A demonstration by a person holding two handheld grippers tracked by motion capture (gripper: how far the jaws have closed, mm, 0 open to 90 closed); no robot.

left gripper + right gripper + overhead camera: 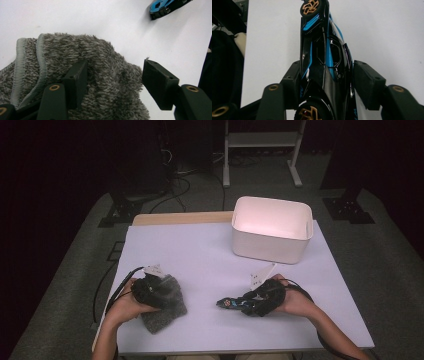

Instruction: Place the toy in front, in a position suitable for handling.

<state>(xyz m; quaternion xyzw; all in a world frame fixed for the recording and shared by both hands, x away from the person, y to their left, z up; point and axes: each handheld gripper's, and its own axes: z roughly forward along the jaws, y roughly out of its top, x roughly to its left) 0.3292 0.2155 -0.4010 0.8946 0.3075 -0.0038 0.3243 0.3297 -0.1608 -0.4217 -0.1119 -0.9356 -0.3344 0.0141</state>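
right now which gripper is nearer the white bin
Right. The right gripper sits at the toy car, in front of the white bin. The left gripper is over the grey fuzzy cloth, far off to the bin's left.

left tongs (167, 292): black body, black cable trailing from the rear, pale three-cornered plate on top. right tongs (235, 304): same black build, same cable, pale plate with small dark holes. in the gripper views each jaw is a matte black arm ending in a thick rectangular pad (76, 82), with a brass-coloured ring fastener at the arm's base. forearms bare; no sleeves in view.
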